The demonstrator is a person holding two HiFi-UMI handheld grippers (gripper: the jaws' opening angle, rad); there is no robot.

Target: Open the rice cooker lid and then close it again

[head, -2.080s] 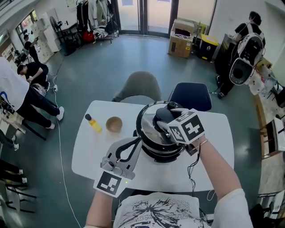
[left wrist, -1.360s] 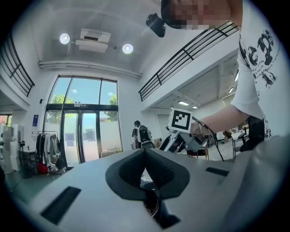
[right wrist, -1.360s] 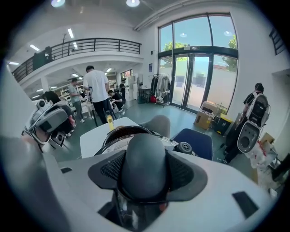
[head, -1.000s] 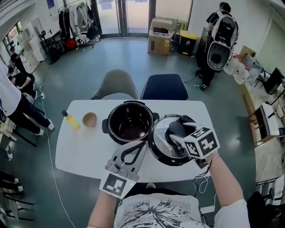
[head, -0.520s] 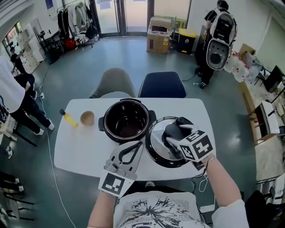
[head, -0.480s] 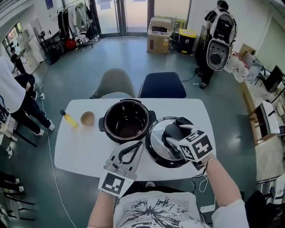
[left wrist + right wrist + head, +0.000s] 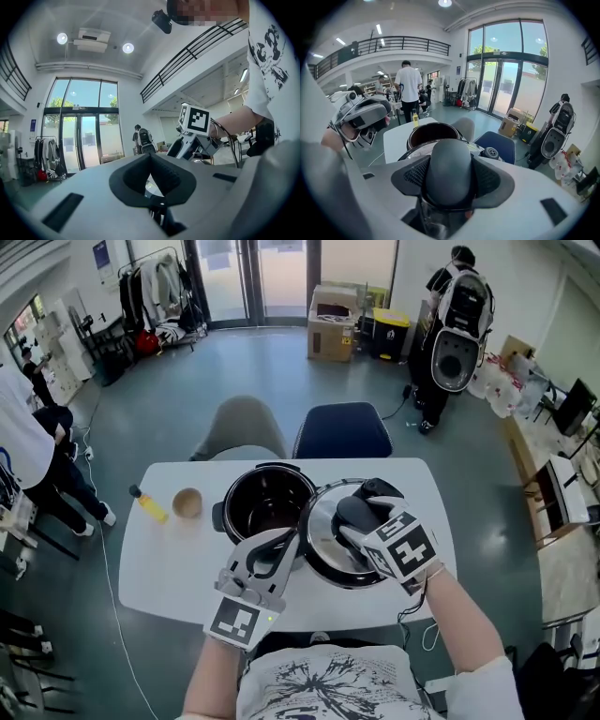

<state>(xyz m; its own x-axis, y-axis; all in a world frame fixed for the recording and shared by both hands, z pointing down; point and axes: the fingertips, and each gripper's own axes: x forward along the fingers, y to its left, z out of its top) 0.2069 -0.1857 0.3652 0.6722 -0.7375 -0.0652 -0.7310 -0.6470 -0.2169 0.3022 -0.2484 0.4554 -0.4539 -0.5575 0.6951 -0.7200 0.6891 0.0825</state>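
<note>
Lid (image 7: 322,542), rigid, smooth and probably weighty, gripped by its central knob (image 7: 450,174), the surest hold, in the jaws of the right gripper (image 7: 362,518), overlapping the right rim of the open rice cooker (image 7: 246,486) on the table (image 7: 173,561); jaws of the left gripper (image 7: 283,546) closed, empty.
</note>
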